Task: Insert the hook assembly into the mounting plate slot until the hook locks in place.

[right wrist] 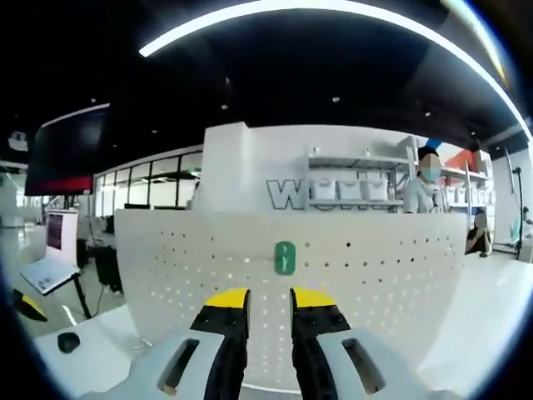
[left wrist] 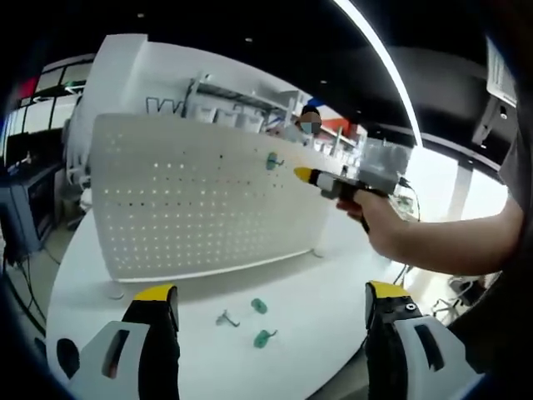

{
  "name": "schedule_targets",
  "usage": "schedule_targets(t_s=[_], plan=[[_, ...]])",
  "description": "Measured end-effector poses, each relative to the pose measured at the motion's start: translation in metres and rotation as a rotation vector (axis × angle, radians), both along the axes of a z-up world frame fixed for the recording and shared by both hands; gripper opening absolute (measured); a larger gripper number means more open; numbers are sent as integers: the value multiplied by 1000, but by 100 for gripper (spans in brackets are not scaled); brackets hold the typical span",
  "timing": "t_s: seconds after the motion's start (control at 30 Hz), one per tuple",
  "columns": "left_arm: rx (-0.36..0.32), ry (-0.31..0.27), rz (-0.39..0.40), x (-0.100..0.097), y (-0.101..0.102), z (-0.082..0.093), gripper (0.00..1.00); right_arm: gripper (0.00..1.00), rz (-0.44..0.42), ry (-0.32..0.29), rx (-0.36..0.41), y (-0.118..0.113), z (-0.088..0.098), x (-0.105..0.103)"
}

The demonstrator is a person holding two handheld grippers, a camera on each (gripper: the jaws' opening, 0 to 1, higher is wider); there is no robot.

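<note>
A white perforated metal mounting plate (left wrist: 208,200) stood upright across the white round surface (left wrist: 316,308). A green plastic hook assembly (right wrist: 285,257) sat on the plate's face, near its top edge. The right claw (right wrist: 268,298) faced it, jaws nearly together, holding nothing. The left claw (left wrist: 271,293) hung wide open over two loose green hooks (left wrist: 261,322) near the surface's front edge.

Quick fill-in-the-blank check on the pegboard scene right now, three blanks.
1. The green hook is mounted on the white ____.
2. On the table lie ____ loose green hooks beside a metal hook.
3. The left hand-held gripper has its jaws ____.

Missing words: pegboard; two; open
</note>
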State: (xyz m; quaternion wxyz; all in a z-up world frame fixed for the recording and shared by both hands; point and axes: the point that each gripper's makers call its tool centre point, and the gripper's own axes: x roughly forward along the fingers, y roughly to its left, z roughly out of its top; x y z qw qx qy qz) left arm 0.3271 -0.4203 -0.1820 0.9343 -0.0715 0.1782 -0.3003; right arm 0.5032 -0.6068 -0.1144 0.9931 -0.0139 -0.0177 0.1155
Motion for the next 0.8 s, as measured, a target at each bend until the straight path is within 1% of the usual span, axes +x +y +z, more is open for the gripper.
schedule_targets(t_s=[0.1,0.17,0.23,0.27,0.37,0.4,0.43,0.53,0.6,0.67,0.73,0.77,0.8], plan=[[-3,-4,-3,-3,-2,2,95,18,10,25,5,-2,-10,-11],[-1,-8,-8,-6,-5,3,95,19,21,47,32,-3,-17,-17],[0,-9,-9,-7,-6,3,95,19,29,71,-11,-3,-27,-23],[-1,-8,-10,-7,-7,2,95,19,36,83,-5,-3,-32,-28],[-1,-7,-16,-10,-10,1,95,19,43,94,-17,-5,-38,-37],[3,-5,-19,-11,-11,0,94,19,54,106,-16,-5,-43,-44],[5,-3,-21,-11,-12,-1,94,19,57,109,-18,-5,-44,-46],[9,1,-24,-14,-13,-2,94,20,86,134,-36,-3,-55,-62],[8,0,-21,-14,-12,-1,94,20,122,163,-61,1,-67,-76],[9,0,-19,-13,-12,-2,94,20,133,189,-63,1,-79,-82],[13,0,-18,-13,-12,-2,94,20,139,204,-58,-1,-86,-91],[14,0,-16,-14,-11,-2,94,21,148,217,-74,-2,-91,-96],[13,0,-16,-14,-11,-2,94,21,148,217,-81,-4,-92,-99]])
